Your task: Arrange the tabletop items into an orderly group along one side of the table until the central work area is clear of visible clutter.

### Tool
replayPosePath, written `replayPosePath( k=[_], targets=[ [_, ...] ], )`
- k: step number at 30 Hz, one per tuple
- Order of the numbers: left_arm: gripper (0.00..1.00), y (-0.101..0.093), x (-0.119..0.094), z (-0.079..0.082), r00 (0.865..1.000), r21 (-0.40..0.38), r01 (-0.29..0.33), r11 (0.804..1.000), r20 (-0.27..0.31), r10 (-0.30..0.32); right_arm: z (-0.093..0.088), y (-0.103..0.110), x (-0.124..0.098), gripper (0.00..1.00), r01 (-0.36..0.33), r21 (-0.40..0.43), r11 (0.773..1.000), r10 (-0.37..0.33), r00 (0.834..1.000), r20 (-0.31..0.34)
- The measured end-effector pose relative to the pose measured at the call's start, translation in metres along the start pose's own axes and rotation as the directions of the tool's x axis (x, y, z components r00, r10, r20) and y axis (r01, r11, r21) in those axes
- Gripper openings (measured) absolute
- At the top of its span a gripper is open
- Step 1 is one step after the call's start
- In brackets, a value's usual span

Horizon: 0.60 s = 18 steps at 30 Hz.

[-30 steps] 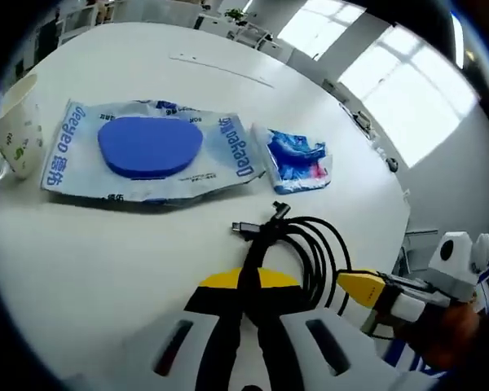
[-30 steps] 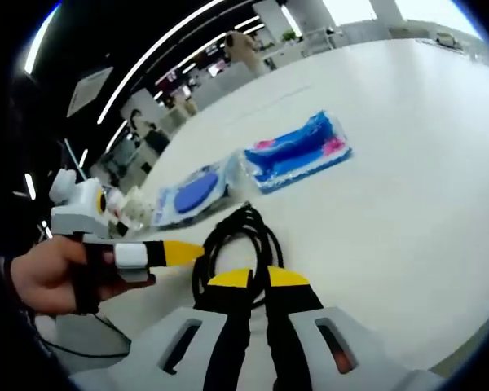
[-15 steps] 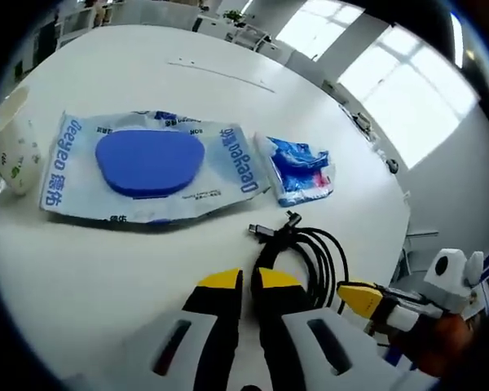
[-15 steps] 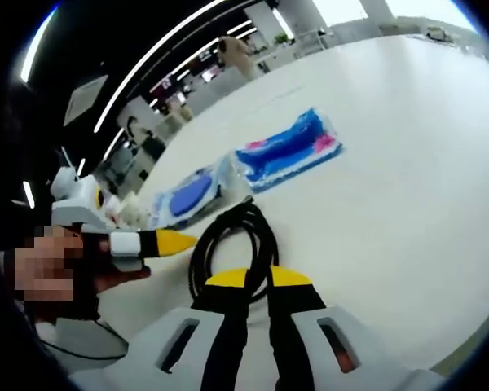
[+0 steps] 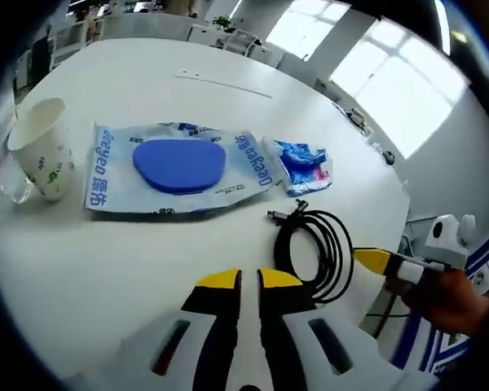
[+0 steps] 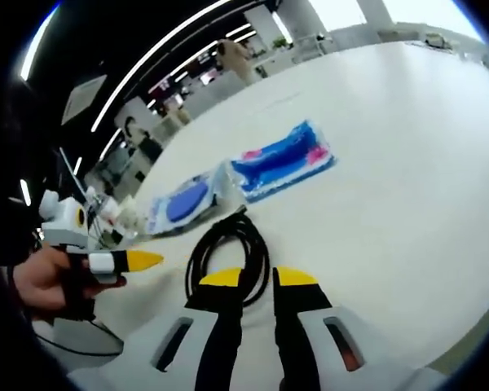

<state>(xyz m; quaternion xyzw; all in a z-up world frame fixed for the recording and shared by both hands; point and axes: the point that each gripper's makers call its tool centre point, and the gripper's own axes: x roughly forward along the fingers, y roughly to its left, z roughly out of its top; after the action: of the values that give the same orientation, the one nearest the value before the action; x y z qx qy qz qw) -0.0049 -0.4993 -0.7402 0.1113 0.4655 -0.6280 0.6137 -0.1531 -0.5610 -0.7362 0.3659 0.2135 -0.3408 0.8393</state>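
A black cable coil (image 5: pixel 314 252) lies on the white round table (image 5: pixel 147 90), just right of my left gripper (image 5: pixel 250 281), whose jaws stand a narrow gap apart with nothing between them. Beyond it lie a blue-and-white wipes pack (image 5: pixel 179 167), a small blue packet (image 5: pixel 304 165) and a paper cup (image 5: pixel 41 159). In the right gripper view the cable coil (image 6: pixel 228 244) ends just in front of my right gripper (image 6: pixel 259 278), slightly open and empty. The wipes pack (image 6: pixel 183 204) and the blue packet (image 6: pixel 281 163) lie farther off.
The right gripper (image 5: pixel 383 261), held by a hand (image 5: pixel 448 297), comes in at the table's edge. The left gripper (image 6: pixel 134 261) and its hand (image 6: pixel 49 281) show at the left. A clear cup (image 5: pixel 8 183) stands beside the paper cup. Bare table (image 6: pixel 391 163) stretches to the right.
The left gripper held the cable a second ago and let it go. The right gripper's jaws, earlier around the coil's loop, have parted and drawn back. The cable lies free on the table.
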Motion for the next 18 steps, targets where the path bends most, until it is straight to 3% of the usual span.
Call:
replayPosePath(
  k=[6,18],
  targets=[
    [0.05,0.012,-0.019,0.0,1.0,0.02,-0.005,1.0,0.025,0.004,0.0,0.006,-0.001,0.13,0.0,-0.028,1.0,-0.001,1.0,-0.006],
    [0.05,0.046,-0.055,0.005,0.995,-0.043,-0.02,0.999,0.096,0.024,-0.001,0.017,-0.001,0.14,0.005,-0.078,0.997,-0.007,1.0,-0.025]
  ],
)
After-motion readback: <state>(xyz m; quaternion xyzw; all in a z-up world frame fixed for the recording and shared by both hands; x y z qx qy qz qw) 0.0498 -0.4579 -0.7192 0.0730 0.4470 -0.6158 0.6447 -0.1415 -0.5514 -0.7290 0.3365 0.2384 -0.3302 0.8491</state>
